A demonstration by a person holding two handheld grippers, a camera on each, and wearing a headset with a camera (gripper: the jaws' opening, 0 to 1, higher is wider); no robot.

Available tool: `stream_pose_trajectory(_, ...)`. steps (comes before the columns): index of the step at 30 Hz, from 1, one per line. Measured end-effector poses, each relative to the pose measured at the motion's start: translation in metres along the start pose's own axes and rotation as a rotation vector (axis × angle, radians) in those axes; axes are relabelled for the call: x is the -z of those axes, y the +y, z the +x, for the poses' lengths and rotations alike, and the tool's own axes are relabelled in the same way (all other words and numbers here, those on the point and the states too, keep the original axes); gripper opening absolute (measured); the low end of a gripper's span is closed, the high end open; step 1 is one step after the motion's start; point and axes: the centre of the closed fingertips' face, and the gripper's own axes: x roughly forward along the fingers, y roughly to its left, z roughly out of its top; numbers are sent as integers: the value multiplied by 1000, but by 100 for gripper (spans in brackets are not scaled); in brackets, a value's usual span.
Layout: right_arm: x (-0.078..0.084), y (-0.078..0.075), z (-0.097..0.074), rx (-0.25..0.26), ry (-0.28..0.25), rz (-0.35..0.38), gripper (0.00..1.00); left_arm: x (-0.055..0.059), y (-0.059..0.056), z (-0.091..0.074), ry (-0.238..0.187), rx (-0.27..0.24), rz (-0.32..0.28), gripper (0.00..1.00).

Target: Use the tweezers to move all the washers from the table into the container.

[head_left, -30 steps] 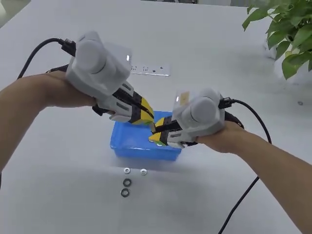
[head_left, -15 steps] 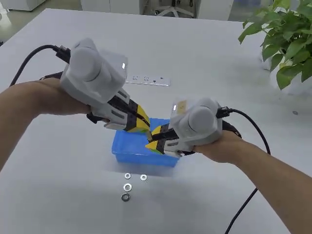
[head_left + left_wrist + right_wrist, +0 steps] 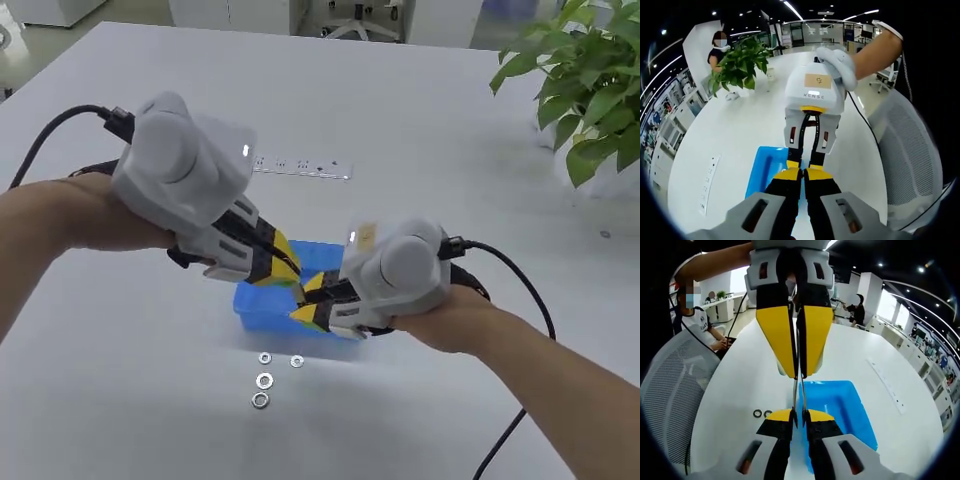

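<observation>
- Head view: left gripper & right gripper meet tip to tip over the blue rectangular plastic container, which sits on the white table.
- Same view: we count four small round metal washers on the table just in front of the container, none touching it. From this angle the jaw tips hide what they hold.
- Right gripper view fills that in: thin metal tweezers run from the left gripper's yellow jaws straight down into the right gripper's own jaws.
- Left jaws: closed on the tweezers' upper part, w/ barely a slit between them.
- Right jaws: drawn in against the two tweezer arms at the lower end, gripping them.
- Right gripper view also gives two washers beside its own jaws on one side, container on the other.
- Left gripper view: we see the right gripper head-on, the person's hand behind it & the container beneath.
- Bkgd, head view: white power strip beyond the container, green leafy plant at the far right.
</observation>
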Motion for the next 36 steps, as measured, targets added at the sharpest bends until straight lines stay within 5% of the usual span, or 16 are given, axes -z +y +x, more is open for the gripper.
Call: stream_pose_trajectory(36, 33, 33, 30, -72, 26, 33, 12, 34, -27, 28, 52, 73, -45, 6)
